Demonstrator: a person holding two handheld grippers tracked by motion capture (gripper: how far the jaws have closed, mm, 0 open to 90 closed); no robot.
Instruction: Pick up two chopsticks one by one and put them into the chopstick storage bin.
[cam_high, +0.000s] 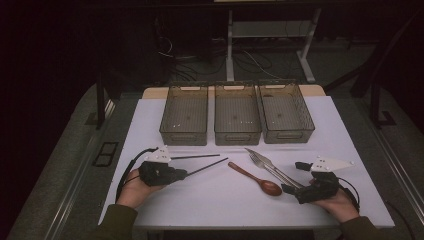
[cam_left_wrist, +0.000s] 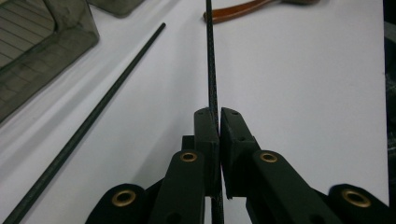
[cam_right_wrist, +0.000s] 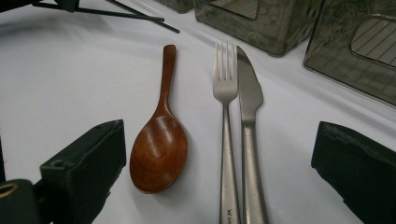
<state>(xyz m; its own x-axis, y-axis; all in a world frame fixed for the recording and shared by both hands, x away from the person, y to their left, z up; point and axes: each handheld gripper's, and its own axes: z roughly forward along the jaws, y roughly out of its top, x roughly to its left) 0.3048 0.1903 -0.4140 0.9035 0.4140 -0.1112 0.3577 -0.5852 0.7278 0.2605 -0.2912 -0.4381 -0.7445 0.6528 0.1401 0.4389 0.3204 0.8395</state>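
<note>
High view: the left gripper (cam_high: 186, 173), near the worktop's (cam_high: 225, 200) front-left corner, has its fingers (cam_left_wrist: 205, 135) closed tight on one black chopstick (cam_high: 206, 167); a second chopstick (cam_high: 195, 156) lies just beyond it. The right gripper (cam_high: 295, 177), near the front-right corner, holds its fingers (cam_right_wrist: 84, 168) wide apart, gripping nothing, with the wooden spoon (cam_right_wrist: 159, 140), fork (cam_right_wrist: 226, 116) and knife (cam_right_wrist: 250, 121) on the worktop ahead of them.
</note>
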